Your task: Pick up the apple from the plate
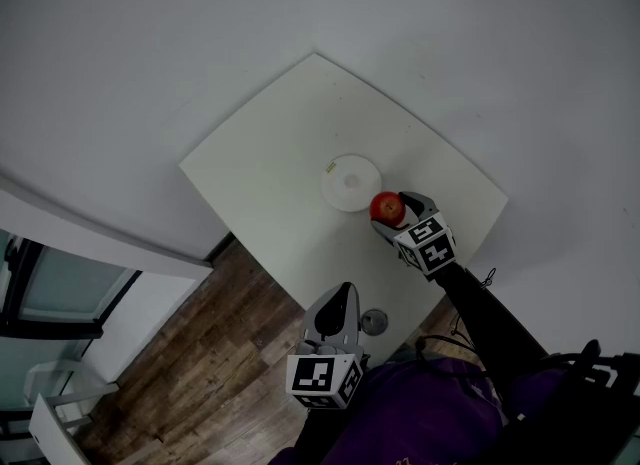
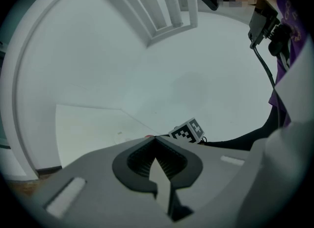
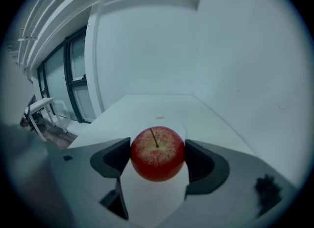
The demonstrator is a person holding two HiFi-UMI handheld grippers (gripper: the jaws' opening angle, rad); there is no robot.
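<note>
Head view: white table, one corner pointing far. The left gripper hangs over the near edge, well apart from the work. Left gripper view shows its jaws together with nothing between them.

The right gripper reaches in from the near right. Right gripper view: jaws set to a medium gap, one pad against each side of the apple.

The white plate sits about mid-table. It lies just far-left of the apple, which overlaps the plate's near-right rim in this view. I cannot tell whether the apple rests on the rim or is already clear of it.

Key relation: the apple is not ahead of the right gripper or beside it. It sits squarely between the jaws and roughly centred. The stem stands up, tilted slightly left. The grip line crosses the widest part of the fruit.

Judgement: grasp made. The next move probably needs only a straight lift by the right gripper, with no re-aiming. The skin is round and smooth, so a slip is possible if the squeeze is light.
</note>
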